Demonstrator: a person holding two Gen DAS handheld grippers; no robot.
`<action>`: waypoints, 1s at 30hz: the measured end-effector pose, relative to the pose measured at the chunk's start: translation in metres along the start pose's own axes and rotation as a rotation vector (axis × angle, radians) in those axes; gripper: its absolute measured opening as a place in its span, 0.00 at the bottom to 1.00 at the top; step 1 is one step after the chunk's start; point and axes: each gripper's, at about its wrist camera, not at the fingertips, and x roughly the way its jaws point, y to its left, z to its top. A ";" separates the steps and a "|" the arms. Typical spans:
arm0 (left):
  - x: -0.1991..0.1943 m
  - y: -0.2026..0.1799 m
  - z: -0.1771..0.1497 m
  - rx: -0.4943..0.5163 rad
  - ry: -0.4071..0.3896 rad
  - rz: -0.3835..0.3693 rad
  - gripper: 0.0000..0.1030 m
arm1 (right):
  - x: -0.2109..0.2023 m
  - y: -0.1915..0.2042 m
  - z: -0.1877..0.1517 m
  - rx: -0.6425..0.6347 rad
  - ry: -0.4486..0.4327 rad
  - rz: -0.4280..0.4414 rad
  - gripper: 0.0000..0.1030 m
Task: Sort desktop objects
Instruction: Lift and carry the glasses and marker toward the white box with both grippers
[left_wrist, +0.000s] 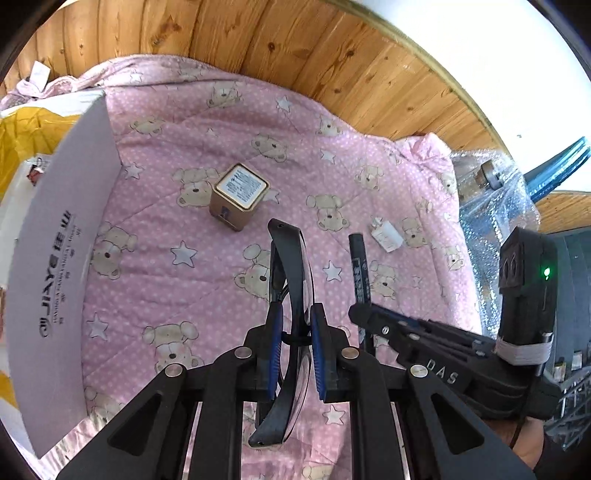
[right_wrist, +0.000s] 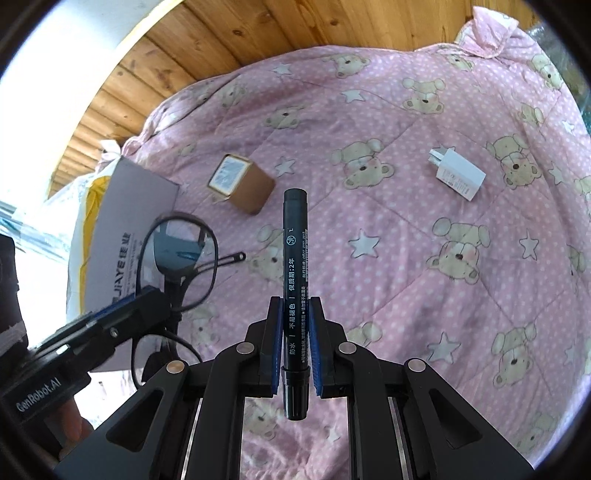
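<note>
Two grippers: both clamped on loads.
Left gripper (left_wrist: 296, 343): grips glasses (left_wrist: 291, 295).
Right gripper (right_wrist: 295, 332): grips marker (right_wrist: 294, 280), printed "保质期:2年".
Box (right_wrist: 122, 251): reads "JIAYE".
Right view only: "GenRobot.AI" casing.

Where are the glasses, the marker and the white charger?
glasses (left_wrist: 291, 295), left wrist view, on the frame edge.
marker (right_wrist: 294, 266), right wrist view, on the printed barrel.
charger (right_wrist: 458, 177), right wrist view, on its white body.

Bright daylight, blown-out white glare at upper corners, strong fisheye bending, soft edges.
</note>
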 end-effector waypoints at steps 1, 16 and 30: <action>-0.004 0.000 0.000 -0.001 -0.007 -0.001 0.15 | -0.002 0.004 -0.002 -0.010 -0.002 -0.001 0.13; -0.070 0.012 -0.025 -0.044 -0.118 -0.026 0.15 | -0.035 0.067 -0.034 -0.128 -0.029 0.000 0.13; -0.128 0.038 -0.049 -0.105 -0.221 -0.039 0.15 | -0.053 0.122 -0.057 -0.222 -0.037 0.022 0.13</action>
